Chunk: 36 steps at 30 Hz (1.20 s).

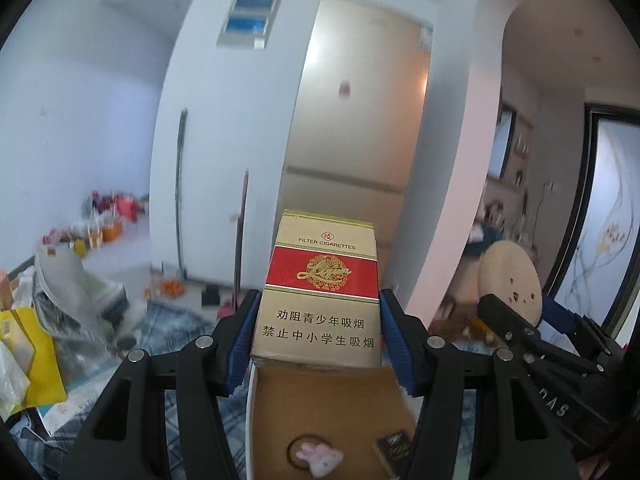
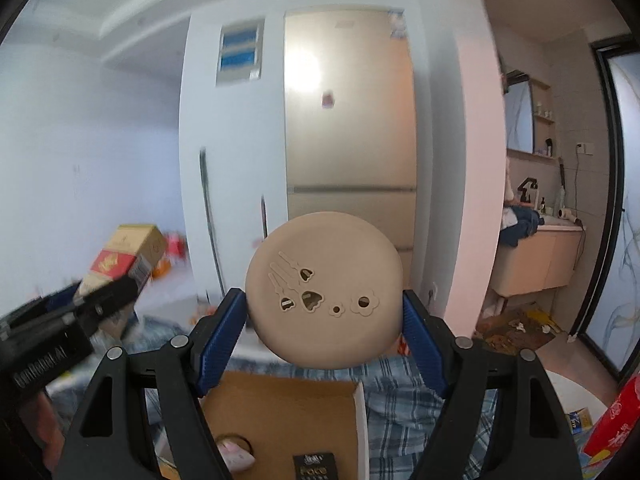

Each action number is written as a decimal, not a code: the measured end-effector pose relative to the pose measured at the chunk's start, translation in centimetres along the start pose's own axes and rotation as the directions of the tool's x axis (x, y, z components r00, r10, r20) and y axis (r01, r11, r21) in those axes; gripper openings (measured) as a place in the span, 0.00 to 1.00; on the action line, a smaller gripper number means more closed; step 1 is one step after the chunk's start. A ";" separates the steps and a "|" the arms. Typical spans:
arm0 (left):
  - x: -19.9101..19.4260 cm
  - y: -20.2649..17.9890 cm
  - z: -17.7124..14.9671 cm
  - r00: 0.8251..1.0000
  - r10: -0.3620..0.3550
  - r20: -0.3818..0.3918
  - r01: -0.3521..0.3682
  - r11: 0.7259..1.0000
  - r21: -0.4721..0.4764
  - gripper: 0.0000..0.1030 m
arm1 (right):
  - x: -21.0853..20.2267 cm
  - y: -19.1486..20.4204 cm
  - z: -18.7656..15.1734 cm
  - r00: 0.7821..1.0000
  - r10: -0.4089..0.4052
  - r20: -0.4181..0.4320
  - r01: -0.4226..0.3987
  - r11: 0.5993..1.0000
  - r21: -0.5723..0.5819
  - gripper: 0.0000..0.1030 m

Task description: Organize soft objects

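My left gripper (image 1: 318, 334) is shut on a gold and red cigarette carton (image 1: 318, 292), held upright above an open cardboard box (image 1: 336, 408). In the box lie a pink plush hair tie (image 1: 318, 456) and a small dark packet (image 1: 394, 450). My right gripper (image 2: 324, 328) is shut on a round beige disc (image 2: 324, 292) with cut-out holes, also over the cardboard box (image 2: 284, 412). The right wrist view shows the carton (image 2: 128, 258) in the left gripper (image 2: 100, 304) at the left. The disc (image 1: 510, 280) and right gripper (image 1: 516, 320) appear at the right of the left wrist view.
A blue plaid cloth (image 2: 400, 404) lies under the box. Bags and papers (image 1: 52, 320) pile up at the left. A red box (image 2: 612, 424) sits at the lower right. Behind stand a tall gold fridge (image 2: 348, 132), a white wall and a bathroom counter (image 2: 536, 256).
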<state>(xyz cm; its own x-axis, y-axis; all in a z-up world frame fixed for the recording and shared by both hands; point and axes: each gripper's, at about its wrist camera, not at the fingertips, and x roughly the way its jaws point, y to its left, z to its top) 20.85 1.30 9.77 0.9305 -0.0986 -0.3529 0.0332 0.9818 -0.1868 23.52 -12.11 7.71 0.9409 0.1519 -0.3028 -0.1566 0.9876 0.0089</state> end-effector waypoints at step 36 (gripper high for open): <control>15.0 4.3 -9.5 0.884 0.035 -0.466 -0.040 0.999 -0.002 0.58 | 13.3 -0.1 -10.2 0.849 0.066 -0.525 -0.111 0.992 -0.055 0.74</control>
<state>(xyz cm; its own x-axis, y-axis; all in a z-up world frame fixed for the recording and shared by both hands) 31.50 2.54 -5.02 0.6542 -0.1286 -0.7453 -0.0049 0.9847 -0.1742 32.99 -10.59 -6.09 0.6305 0.1737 -0.7565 -0.2768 0.9609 -0.0101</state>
